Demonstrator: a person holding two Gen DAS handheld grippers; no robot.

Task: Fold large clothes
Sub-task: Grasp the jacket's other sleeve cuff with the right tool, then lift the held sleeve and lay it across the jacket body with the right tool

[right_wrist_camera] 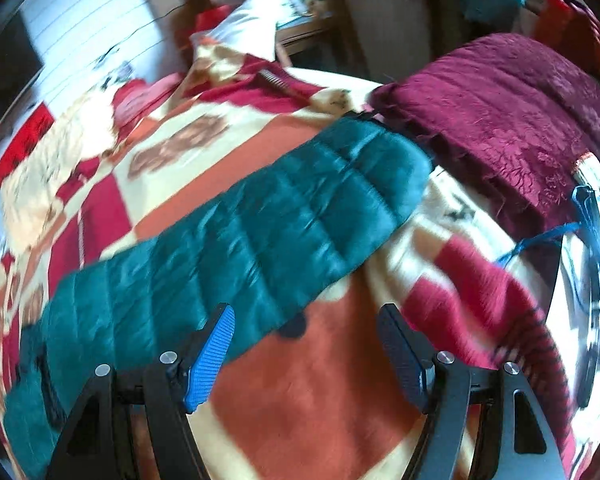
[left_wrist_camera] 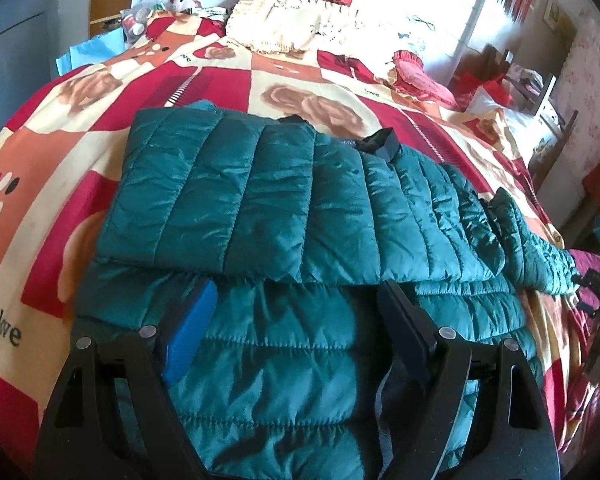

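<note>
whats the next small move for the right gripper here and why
Probably ease the open right gripper a little to its left and close it on the teal sleeve. That sleeve lies stretched out flat on the bedspread, not yet folded in, while the jacket body already looks doubled over.

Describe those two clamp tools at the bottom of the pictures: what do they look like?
Each is a black hand-held gripper with two flat, angular fingers, triangular cut-outs and round silver pins at the joints. On both the left hand-held gripper and the right hand-held gripper, one finger has a bright blue ribbed pad and the other a dark one. No cables or sleeves show.
</note>
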